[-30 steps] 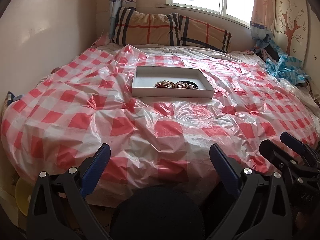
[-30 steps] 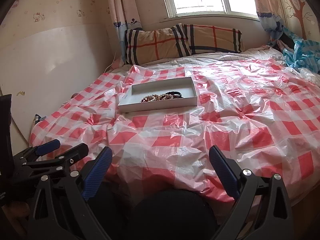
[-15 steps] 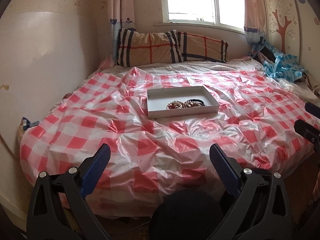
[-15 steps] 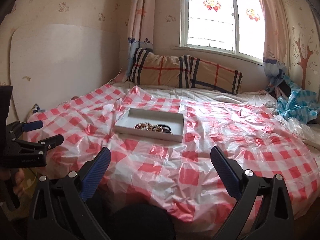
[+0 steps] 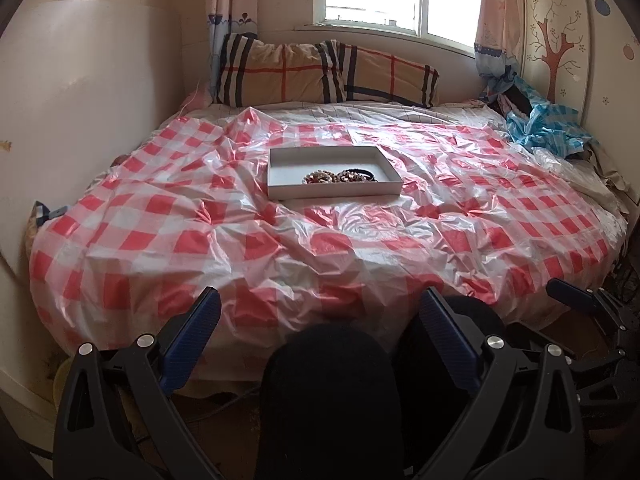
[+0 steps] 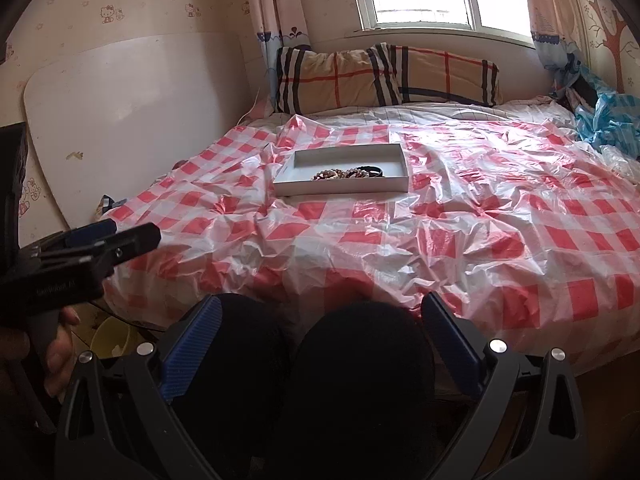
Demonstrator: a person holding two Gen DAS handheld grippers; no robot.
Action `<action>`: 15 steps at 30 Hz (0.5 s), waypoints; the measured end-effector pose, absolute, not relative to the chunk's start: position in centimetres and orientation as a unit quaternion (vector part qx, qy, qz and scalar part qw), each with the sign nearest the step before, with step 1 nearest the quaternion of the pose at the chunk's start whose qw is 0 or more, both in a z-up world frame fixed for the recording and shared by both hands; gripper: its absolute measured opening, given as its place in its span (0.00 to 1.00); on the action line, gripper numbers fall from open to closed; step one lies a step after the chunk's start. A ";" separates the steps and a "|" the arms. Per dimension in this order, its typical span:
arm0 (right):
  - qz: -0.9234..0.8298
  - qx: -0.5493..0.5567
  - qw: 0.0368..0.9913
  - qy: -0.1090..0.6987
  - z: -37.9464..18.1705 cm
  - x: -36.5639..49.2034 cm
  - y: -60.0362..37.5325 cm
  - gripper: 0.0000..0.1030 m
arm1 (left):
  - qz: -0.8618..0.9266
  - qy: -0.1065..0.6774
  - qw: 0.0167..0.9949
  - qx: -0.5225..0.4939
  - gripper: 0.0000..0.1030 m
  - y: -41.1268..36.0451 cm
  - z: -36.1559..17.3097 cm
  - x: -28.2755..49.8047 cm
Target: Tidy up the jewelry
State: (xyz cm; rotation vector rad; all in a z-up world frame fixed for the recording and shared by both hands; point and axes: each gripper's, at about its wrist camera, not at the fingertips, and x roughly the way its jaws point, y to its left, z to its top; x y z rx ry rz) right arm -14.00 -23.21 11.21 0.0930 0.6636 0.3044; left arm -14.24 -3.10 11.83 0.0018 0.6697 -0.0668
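Jewelry (image 5: 338,176) is seen heaped in the tray (image 5: 276,192) at 12 o'clock; sorting not begun. Both grippers (image 5: 320,312) (image 6: 320,316) are spread, empty.

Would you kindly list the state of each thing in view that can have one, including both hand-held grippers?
Left hand-held gripper: open, empty, short of the bed.
Right hand-held gripper: open, empty, short of the bed.
White tray: uncovered, flat on the sheet.
Beaded bracelets: heaped at the tray's near side.
Black band: in the tray, beside the beads.
Checked plastic sheet: spread over the bed, crumpled.
Curtains: drawn apart.
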 end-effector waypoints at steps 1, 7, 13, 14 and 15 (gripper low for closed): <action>0.152 0.045 0.933 0.323 11.2 -14.3 -23.0 0.93 | -0.029 0.334 0.942 0.000 0.93 -3.4 11.3 -14.7; 0.149 0.054 0.933 0.324 10.9 -15.2 -23.3 0.93 | -0.014 0.350 0.936 0.004 0.93 -4.3 9.2 -16.9; 0.144 0.059 0.933 0.323 10.8 -16.0 -23.6 0.93 | 0.004 0.344 0.939 -0.007 0.93 -3.7 9.2 -17.9; 0.144 0.058 0.933 0.324 10.8 -16.2 -23.5 0.93 | 0.005 0.345 0.939 -0.009 0.93 -3.7 9.2 -18.0; 0.145 0.056 0.933 0.325 10.7 -16.3 -23.5 0.93 | 0.006 0.346 0.938 -0.010 0.93 -3.7 9.1 -18.1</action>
